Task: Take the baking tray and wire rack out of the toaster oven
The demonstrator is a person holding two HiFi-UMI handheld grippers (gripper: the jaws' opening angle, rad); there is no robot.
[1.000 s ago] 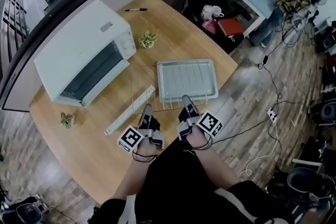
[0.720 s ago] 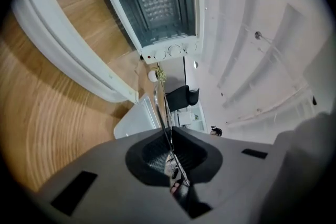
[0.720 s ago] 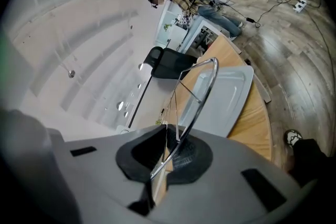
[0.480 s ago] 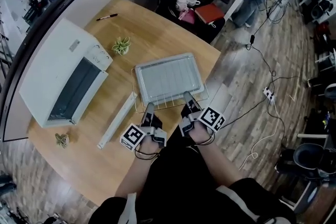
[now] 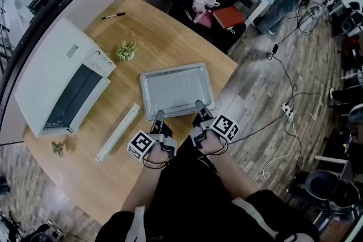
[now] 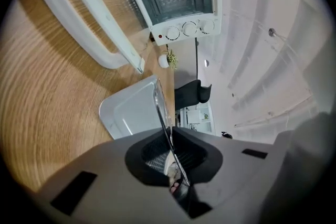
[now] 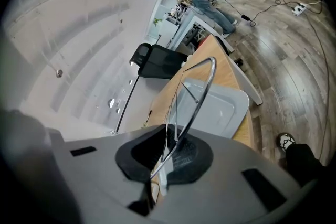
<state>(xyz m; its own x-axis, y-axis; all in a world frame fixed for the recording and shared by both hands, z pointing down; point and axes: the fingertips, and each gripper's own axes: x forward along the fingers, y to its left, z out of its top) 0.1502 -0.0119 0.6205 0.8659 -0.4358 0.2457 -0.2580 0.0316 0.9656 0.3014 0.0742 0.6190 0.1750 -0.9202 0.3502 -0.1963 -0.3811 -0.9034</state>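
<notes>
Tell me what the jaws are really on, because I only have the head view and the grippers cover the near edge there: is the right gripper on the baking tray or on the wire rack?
Observer: The right gripper view shows the right gripper shut on the wire rack. The rack's bent wire runs into the jaws, and the baking tray lies beyond them, not between them.
Operator: And the left one?
Observer: The left gripper view shows the left gripper shut as well. It is on a thin metal edge that looks like the rack's wire, with the tray beside that edge.
</notes>
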